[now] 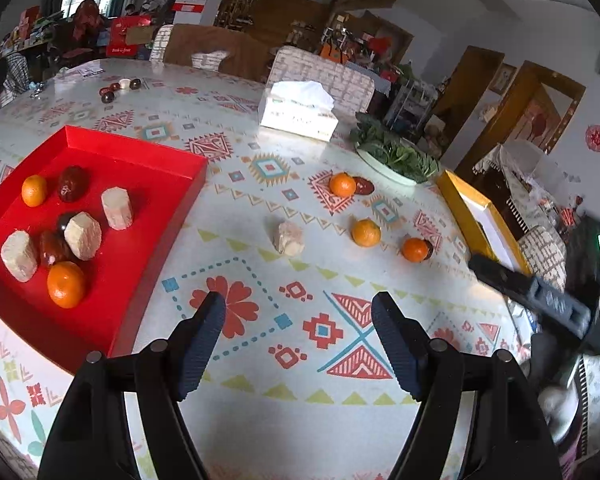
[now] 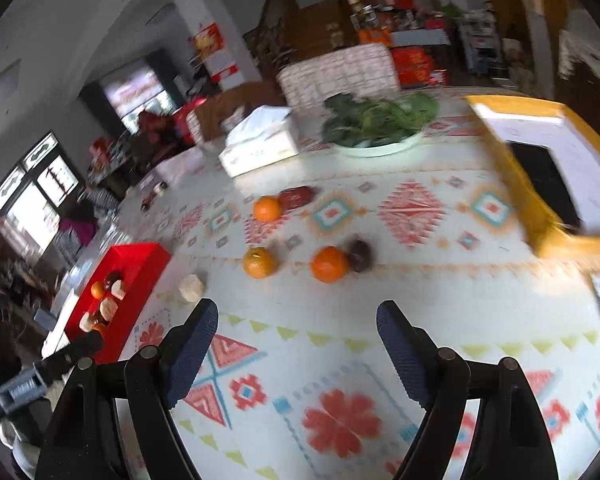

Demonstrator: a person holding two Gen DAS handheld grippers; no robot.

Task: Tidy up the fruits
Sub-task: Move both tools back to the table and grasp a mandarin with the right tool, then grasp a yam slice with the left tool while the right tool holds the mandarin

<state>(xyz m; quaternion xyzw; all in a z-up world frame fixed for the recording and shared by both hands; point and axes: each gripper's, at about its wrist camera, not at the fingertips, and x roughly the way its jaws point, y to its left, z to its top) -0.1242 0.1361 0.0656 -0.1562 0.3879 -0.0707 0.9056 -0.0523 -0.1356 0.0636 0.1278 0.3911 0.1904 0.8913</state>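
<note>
A red tray [image 1: 100, 148] at the left holds two oranges [image 1: 65, 285], dark red dates [image 1: 72, 184] and three pale chunks [image 1: 117, 208]. Loose on the patterned table lie a pale chunk [image 1: 288, 239], three oranges [image 1: 365, 233] [image 1: 342, 185] [image 1: 415, 249] and dates [image 1: 365, 186]. My left gripper [image 1: 298, 316] is open and empty, above the table short of the pale chunk. My right gripper [image 2: 297, 324] is open and empty, short of the oranges [image 2: 329, 264] [image 2: 260, 262] [image 2: 267, 209] and dates [image 2: 360, 255]. The tray [image 2: 140, 256] shows at the left of the right wrist view.
A tissue box [image 1: 298, 110] and a white bowl of greens [image 1: 396, 156] stand at the back. A yellow box [image 1: 472, 204] lies at the right table edge. Several more dates [image 1: 118, 88] sit far back. The other gripper [image 1: 540, 292] shows at the right.
</note>
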